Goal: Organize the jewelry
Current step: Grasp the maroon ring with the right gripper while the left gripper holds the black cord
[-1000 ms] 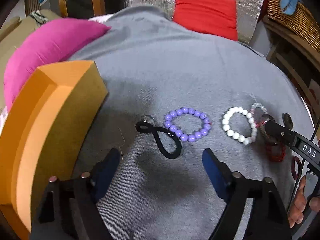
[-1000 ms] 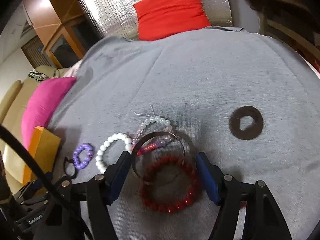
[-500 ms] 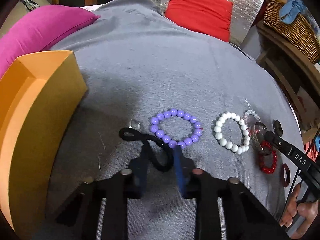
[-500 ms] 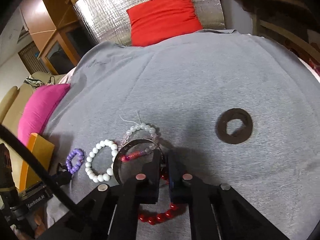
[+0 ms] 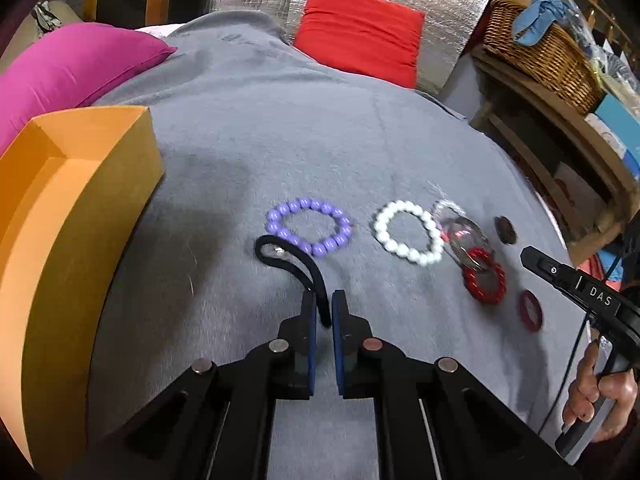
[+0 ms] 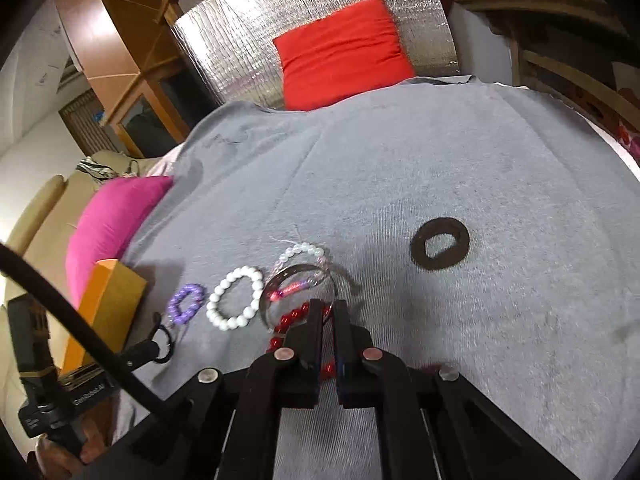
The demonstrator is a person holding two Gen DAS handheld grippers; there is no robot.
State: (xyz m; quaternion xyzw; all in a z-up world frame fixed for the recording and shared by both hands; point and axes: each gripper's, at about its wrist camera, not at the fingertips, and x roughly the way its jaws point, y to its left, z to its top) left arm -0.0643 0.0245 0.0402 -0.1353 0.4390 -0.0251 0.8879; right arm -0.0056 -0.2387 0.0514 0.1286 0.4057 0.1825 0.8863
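Observation:
My left gripper (image 5: pixel 324 300) is shut on a black hair tie (image 5: pixel 288 260) and holds it just above the grey cloth. Beyond it lie a purple bead bracelet (image 5: pixel 310 226), a white bead bracelet (image 5: pixel 408 232) and a clear bead bracelet (image 5: pixel 450 208). My right gripper (image 6: pixel 325 309) is shut on a thin silver bangle (image 6: pixel 296 280), lifted over a red bead bracelet (image 6: pixel 288 324). An orange box (image 5: pixel 60 220) stands open at the left.
A dark flat ring (image 6: pixel 440 243) lies on the cloth to the right, and a small red ring (image 5: pixel 530 310) near my right gripper. A pink cushion (image 5: pixel 76 68) and a red cushion (image 5: pixel 360 32) sit at the back. A wicker basket (image 5: pixel 540 36) stands at the far right.
Both grippers have closed: the left on the black hair tie, the right on the silver bangle. Both have since lifted a little with their items.

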